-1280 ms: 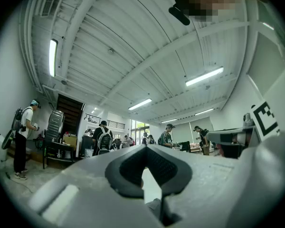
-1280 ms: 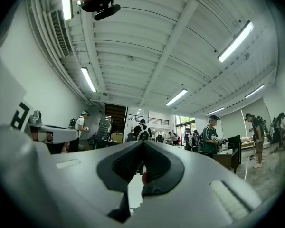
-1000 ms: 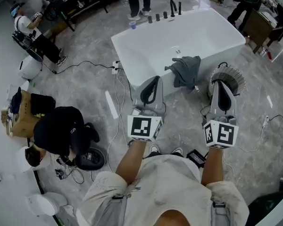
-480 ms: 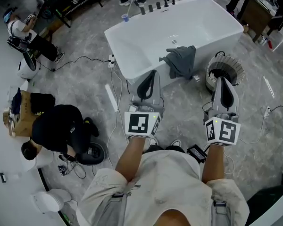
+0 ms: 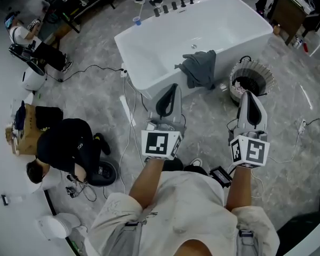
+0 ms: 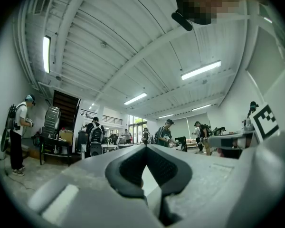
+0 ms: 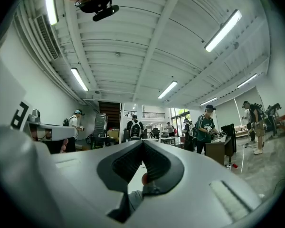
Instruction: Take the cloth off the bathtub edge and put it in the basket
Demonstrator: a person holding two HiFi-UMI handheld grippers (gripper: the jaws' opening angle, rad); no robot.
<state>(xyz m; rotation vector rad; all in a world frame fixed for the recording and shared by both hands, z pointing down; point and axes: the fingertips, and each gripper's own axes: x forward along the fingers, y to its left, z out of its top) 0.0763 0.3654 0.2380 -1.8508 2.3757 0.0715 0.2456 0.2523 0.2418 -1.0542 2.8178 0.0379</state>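
Grey cloth [image 5: 199, 68] hangs crumpled over the near edge of the white freestanding bathtub [image 5: 160, 41], part of it inside the rim and part down the outer wall. Nothing is touching it. Just to its right on the floor stands the round pale ribbed basket [image 5: 236, 73], dark inside, close against the tub's corner.

Both tools are held out towards the tub, well short of the cloth. The left hand-held gripper [image 5: 172, 88] points at the tub's near wall, below and left of the cloth. In the left gripper view [image 6: 145, 146] its jaws are pressed together with nothing between them. The right hand-held gripper [image 5: 249, 94] is likewise pressed together and empty [image 7: 142, 142]. In the head view its tip overlaps the basket's near rim.

Against the frame from a second ago, the tub, cloth and basket have slid up and to the left in the head view. The tub is more slanted than it was. Then the right tip covered more of the basket's middle. The cloth has not changed shape or place on the edge.

Further out, a row of black taps [image 5: 173, 4] lines the far rim. A person in black [image 5: 69, 148] crouches on the grey marbled floor [image 5: 96, 89] at the left.
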